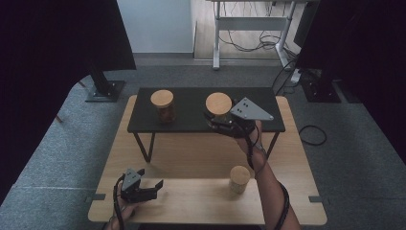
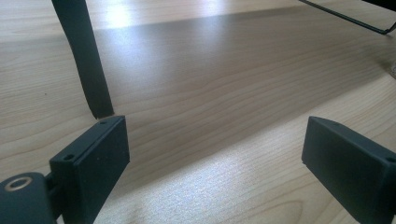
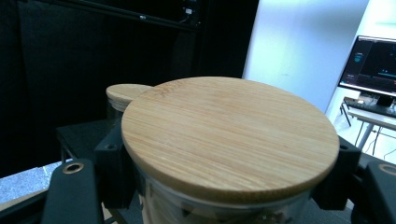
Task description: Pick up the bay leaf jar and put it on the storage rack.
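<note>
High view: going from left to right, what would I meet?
Left gripper → glass jar with wooden lid on the black shelf → second lidded glass jar, clamped by the right gripper → small wooden-lidded jar on the table.

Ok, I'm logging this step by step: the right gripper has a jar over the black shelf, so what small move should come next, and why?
Probably lower it onto the black shelf and then open. The right gripper is shut on the lidded jar, one jar already stands on the shelf, and the left gripper rests open on the table.
</note>
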`<state>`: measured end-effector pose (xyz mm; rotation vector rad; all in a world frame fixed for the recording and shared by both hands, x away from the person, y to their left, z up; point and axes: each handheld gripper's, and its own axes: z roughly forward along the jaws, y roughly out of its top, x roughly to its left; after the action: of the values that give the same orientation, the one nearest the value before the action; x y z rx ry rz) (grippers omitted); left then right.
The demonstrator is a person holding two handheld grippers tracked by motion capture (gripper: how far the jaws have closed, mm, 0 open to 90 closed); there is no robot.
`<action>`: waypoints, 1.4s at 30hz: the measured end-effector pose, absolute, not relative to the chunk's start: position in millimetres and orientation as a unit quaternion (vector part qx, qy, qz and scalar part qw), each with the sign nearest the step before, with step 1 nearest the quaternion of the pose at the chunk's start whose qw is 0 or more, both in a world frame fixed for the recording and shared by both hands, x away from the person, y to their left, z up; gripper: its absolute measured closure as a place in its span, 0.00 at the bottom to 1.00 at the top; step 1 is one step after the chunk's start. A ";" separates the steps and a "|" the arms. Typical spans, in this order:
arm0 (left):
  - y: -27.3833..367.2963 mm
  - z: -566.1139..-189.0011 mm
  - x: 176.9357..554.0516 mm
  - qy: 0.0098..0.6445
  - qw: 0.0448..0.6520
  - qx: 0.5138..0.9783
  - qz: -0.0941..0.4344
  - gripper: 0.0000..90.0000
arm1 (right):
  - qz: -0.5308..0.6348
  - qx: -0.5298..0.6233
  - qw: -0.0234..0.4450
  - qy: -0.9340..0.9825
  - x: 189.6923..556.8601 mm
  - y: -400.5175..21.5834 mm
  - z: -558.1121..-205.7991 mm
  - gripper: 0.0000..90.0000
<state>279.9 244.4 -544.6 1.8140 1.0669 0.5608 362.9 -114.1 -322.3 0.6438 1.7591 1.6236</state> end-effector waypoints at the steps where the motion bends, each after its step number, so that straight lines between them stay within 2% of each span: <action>1: 244.4 -544.5 279.8 0.434 0.464 0.738 0.228 0.08 | 0.619 0.247 0.326 0.671 364.4 -114.1 -322.6 0.28; 19: 245.8 -543.6 281.1 0.435 0.466 0.735 0.230 0.08 | 0.599 0.284 0.324 0.675 393.8 -110.4 -336.8 0.28; 42: 245.9 -543.5 281.7 0.436 0.464 0.735 0.234 0.08 | 0.574 0.320 0.319 0.683 406.7 -111.5 -353.8 0.28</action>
<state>281.7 245.9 -543.5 1.8049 1.0703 0.5751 406.7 -111.5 -353.8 0.8415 1.7952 1.5099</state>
